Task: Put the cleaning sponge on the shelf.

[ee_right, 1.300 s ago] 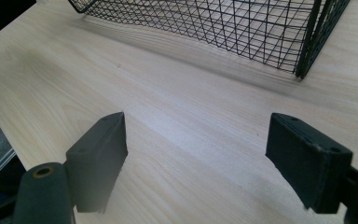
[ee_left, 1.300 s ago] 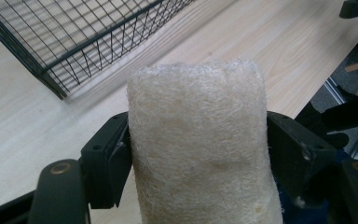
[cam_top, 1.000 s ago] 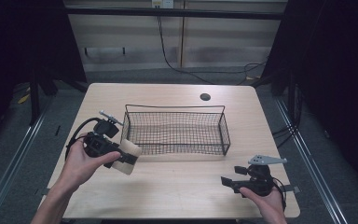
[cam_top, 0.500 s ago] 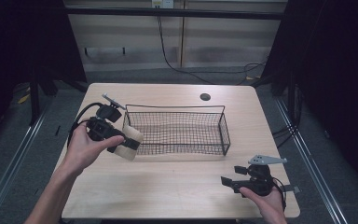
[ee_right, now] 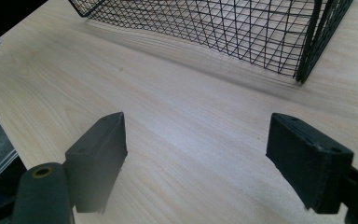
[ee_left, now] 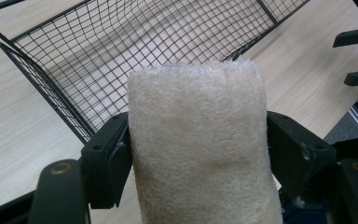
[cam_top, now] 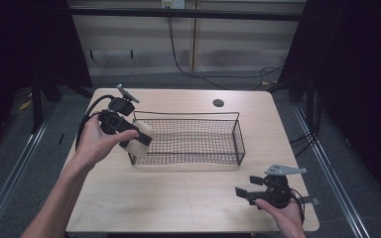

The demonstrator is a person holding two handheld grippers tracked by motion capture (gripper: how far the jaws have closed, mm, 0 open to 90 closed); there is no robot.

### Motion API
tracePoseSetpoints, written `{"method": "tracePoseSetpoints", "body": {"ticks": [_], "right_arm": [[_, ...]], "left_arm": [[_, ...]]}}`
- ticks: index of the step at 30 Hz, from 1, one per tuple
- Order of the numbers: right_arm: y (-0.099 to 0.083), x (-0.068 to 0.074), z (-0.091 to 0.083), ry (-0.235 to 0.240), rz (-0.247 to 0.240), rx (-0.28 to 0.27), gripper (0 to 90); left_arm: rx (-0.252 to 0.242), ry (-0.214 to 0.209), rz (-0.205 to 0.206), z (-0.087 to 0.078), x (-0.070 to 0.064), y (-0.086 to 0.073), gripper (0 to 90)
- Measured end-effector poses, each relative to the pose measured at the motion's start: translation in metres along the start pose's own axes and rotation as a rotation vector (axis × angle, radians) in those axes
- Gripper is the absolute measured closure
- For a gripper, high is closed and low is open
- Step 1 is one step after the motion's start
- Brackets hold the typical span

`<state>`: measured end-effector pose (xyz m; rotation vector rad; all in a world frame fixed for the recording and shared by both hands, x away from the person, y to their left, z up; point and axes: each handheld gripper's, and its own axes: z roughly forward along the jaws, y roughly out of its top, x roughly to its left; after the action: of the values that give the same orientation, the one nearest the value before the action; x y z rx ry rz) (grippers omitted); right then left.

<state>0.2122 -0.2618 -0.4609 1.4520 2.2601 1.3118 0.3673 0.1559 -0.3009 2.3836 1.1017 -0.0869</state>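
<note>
A cream fibrous sponge (cam_top: 140, 137) (ee_left: 200, 144) is clamped between the jaws of my left gripper (cam_top: 138, 139) (ee_left: 198, 154), held in the air over the left end of a black wire basket (cam_top: 188, 140) (ee_left: 98, 60). The sponge sits just above the basket's left rim. Near the table's front right corner my right gripper (cam_top: 242, 194) (ee_right: 200, 158) rests low over bare wood, open, with nothing between its jaws. The basket's near corner (ee_right: 307, 56) shows ahead of it.
The light wooden table (cam_top: 178, 198) has a round cable hole (cam_top: 218, 103) at the back. Black cables trail off the table's left edge and along the floor behind. Metal rails run along both sides of the table.
My left gripper has lifted the sponge up and to the right, from the table left of the basket to just over its left rim. The right gripper has stayed put.
</note>
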Motion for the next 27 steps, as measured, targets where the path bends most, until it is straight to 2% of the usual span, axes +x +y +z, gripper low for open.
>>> {"method": "tracePoseSetpoints", "body": {"ticks": [4, 7, 12, 13, 14, 15, 20, 27], "right_arm": [[0.000, 0.000, 0.000, 0.000, -0.002, 0.000, 19.9], [0.000, 0.000, 0.000, 0.000, 0.000, 0.001, 19.9], [0.000, 0.000, 0.000, 0.002, -0.003, 0.001, 19.9], [0.000, 0.000, 0.000, 0.003, -0.001, 0.002, 19.9], [0.000, 0.000, 0.000, 0.003, -0.003, 0.003, 19.9], [0.000, 0.000, 0.000, 0.004, -0.005, 0.003, 19.9], [0.000, 0.000, 0.001, 0.001, -0.005, 0.007, 19.8], [0.000, 0.000, 0.001, 0.004, -0.004, 0.004, 19.8]], "left_arm": [[0.003, 0.009, -0.010, 0.002, 0.002, 0.008, 28.1], [0.029, 0.030, -0.006, 0.006, 0.005, 0.014, 28.1], [0.035, 0.029, -0.038, 0.013, 0.009, 0.019, 28.1], [0.041, 0.038, -0.047, 0.015, 0.010, 0.020, 28.1], [0.049, 0.072, -0.056, 0.018, 0.010, 0.022, 28.1], [0.048, 0.082, -0.060, 0.019, 0.009, 0.022, 28.1], [0.065, 0.084, -0.099, 0.026, 0.009, 0.028, 28.1], [0.080, 0.085, -0.168, 0.033, 0.015, 0.037, 28.1]]}}
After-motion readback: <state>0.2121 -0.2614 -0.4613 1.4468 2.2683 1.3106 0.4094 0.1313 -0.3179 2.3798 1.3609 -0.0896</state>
